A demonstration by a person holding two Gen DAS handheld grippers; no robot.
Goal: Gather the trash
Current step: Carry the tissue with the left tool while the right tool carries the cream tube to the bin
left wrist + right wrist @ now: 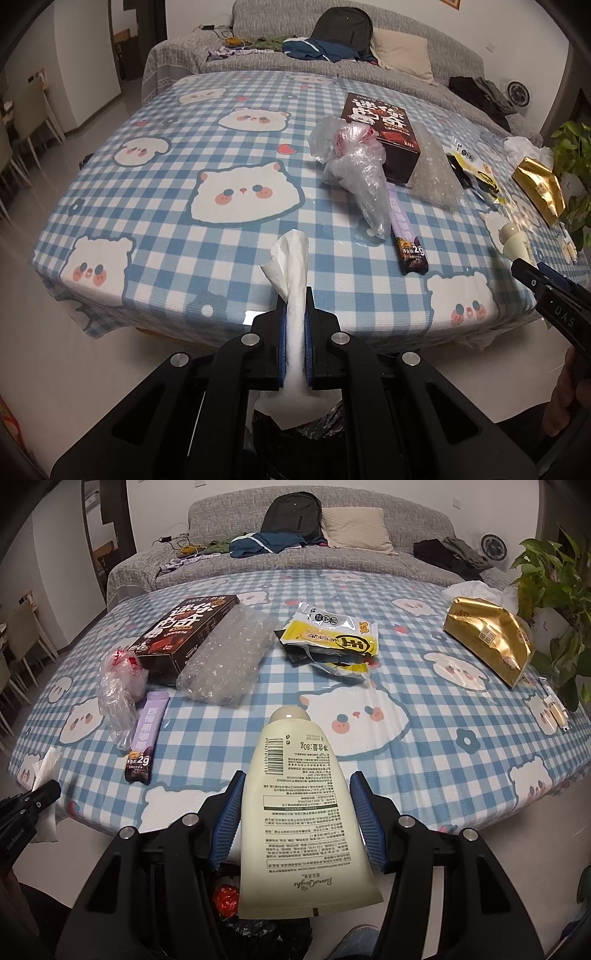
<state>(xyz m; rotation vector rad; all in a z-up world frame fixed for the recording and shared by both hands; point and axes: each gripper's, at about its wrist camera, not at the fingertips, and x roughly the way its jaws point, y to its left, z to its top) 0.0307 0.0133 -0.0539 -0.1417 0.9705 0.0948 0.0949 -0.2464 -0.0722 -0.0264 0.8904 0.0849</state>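
Below both tools, a black-lined bin (258,934) showed only in part, its rim hidden by the arms. The left tool (295,295) was clamped on a white tissue (291,266) past the surface's (166,236) near edge. The right tool's (295,779) fingers sat spread, the cream tube (299,794) between them; contact was unclear. More wrappers lay right; the left stretch was open.

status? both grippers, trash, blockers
Left gripper shut on tissue. Right gripper around cream tube, fingers not visibly touching it. Both above black bin bag. Wrappers remain on table; nothing blocking.
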